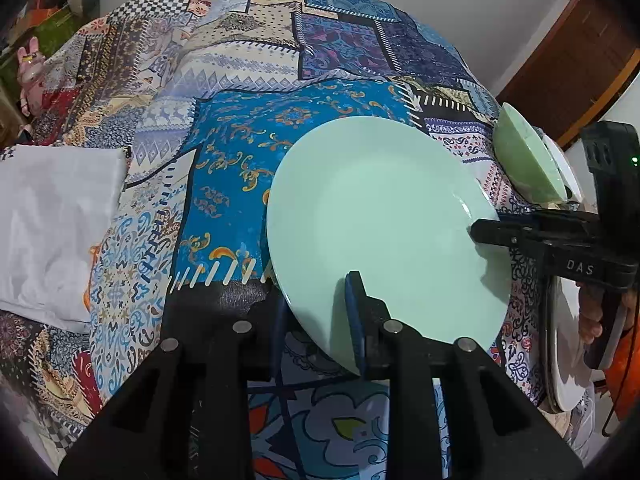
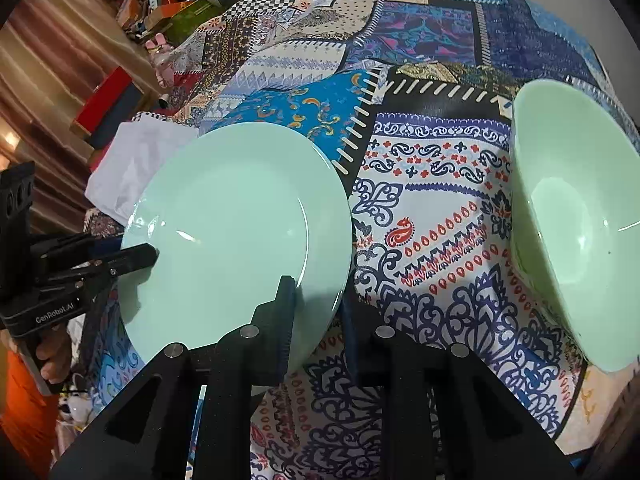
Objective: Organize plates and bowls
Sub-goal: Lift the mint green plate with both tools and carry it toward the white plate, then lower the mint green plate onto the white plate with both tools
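Note:
A mint green plate [image 1: 380, 220] is held over the patchwork cloth; it also shows in the right wrist view [image 2: 240, 224]. My left gripper [image 1: 320, 312] is shut on its near rim, one finger above and one below. My right gripper [image 2: 316, 312] is shut on the opposite rim; it shows in the left wrist view [image 1: 476, 234], and the left gripper shows in the right wrist view [image 2: 152, 254]. A mint green bowl [image 2: 572, 220] stands to the right on the cloth, also seen in the left wrist view [image 1: 528, 160].
A patchwork cloth [image 1: 240, 140] covers the surface. A white folded cloth [image 1: 52, 224] lies at the left. A white plate [image 1: 568, 352] sits at the right edge. A pink toy [image 1: 30, 72] and boxes [image 2: 104, 108] are at the far left.

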{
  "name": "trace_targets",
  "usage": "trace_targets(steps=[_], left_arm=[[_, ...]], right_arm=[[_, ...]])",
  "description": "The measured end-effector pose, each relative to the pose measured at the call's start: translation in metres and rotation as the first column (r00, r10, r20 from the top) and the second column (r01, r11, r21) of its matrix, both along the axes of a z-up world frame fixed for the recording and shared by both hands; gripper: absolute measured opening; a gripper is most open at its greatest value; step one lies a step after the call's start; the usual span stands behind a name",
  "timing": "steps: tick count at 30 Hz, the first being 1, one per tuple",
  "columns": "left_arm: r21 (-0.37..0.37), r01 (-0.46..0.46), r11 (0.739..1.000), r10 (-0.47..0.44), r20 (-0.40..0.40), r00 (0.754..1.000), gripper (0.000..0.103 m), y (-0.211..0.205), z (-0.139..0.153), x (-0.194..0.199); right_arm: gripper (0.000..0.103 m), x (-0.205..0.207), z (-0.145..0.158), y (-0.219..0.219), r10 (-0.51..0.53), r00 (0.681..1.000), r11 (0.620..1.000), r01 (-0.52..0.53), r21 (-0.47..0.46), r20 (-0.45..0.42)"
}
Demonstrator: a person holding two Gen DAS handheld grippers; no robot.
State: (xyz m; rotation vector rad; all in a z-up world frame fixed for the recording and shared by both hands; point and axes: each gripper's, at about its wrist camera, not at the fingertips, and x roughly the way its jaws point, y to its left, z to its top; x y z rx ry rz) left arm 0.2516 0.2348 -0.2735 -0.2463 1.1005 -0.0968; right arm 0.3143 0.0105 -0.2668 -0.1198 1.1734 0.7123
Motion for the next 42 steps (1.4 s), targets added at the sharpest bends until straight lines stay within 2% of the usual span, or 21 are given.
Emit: trace_targets(steps=[13,42], left_arm=[[0.006,0.001,1.0,-0.001,0.029,1.0,0.029,-0.015,0.014,-0.026],[0.042,0.032,0.999,-0.037,0.142,0.989,0.029,-0.079,0.099,-0.094]], right_arm=[[0.02,-0.02,0.011,-0.014,0.004,0.999,1.0,-0.005,0.017,0.032],[0.019,-0.084,0.078,-0.077,-0.042,0.987,0.994,0.025,0.11,0.153]])
